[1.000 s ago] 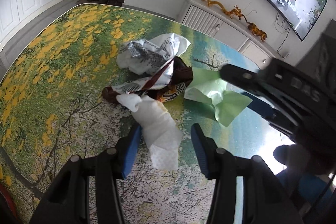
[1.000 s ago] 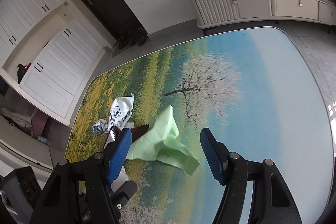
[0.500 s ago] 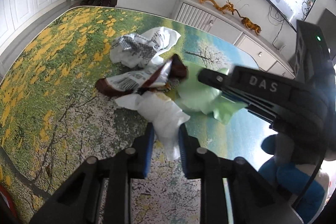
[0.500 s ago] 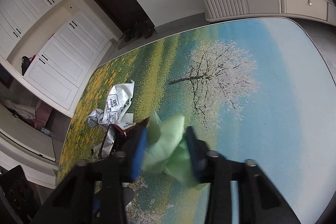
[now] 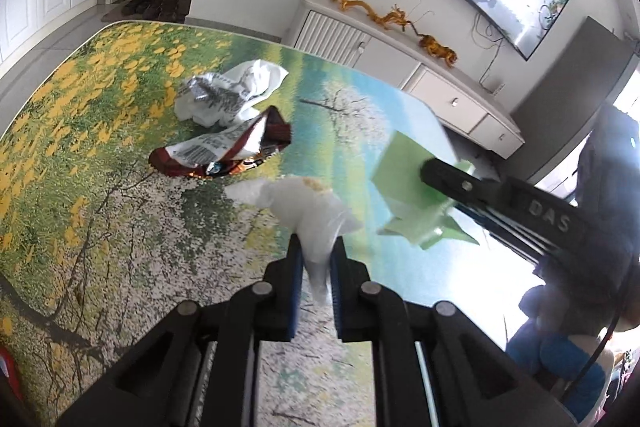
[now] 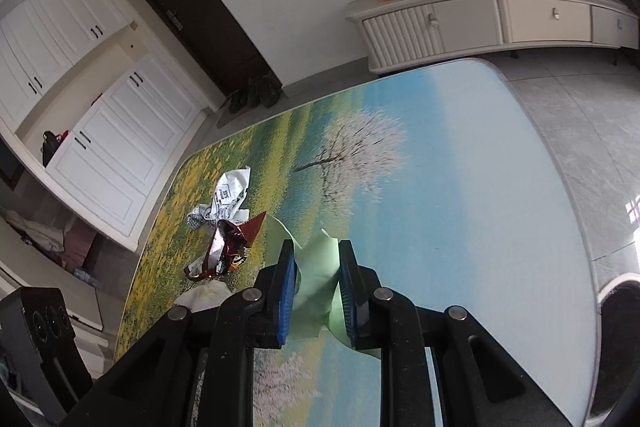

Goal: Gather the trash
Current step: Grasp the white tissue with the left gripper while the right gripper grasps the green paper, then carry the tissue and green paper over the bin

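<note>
the left gripper point(image 5: 316, 247) is closing, its blue pads pressed on a white crumpled tissue point(image 5: 310, 211) at the lower centre of the left wrist view. the tissue's long axis runs up and down the frame: a narrow tail hangs below the pads, and the fuller end spreads above them, fanning toward the upper left (a small yellowish stain sits at its top edge).

the right gripper point(image 6: 317, 267) is also closing, clamped on a pale green paper point(image 6: 316, 275) at the lower centre of the right wrist view. the sheet stands folded between the pads, its long axis roughly vertical in the frame, one corner pointing up past the fingertips and a flap trailing out below to the right.

on the table point(image 6: 460, 207), printed with a landscape, a dark red snack wrapper point(image 5: 224, 151) lies in the middle left of the left wrist view, long axis slanting from lower left to upper right. just above it lies a crumpled white printed wrapper point(image 5: 228, 95).
</note>
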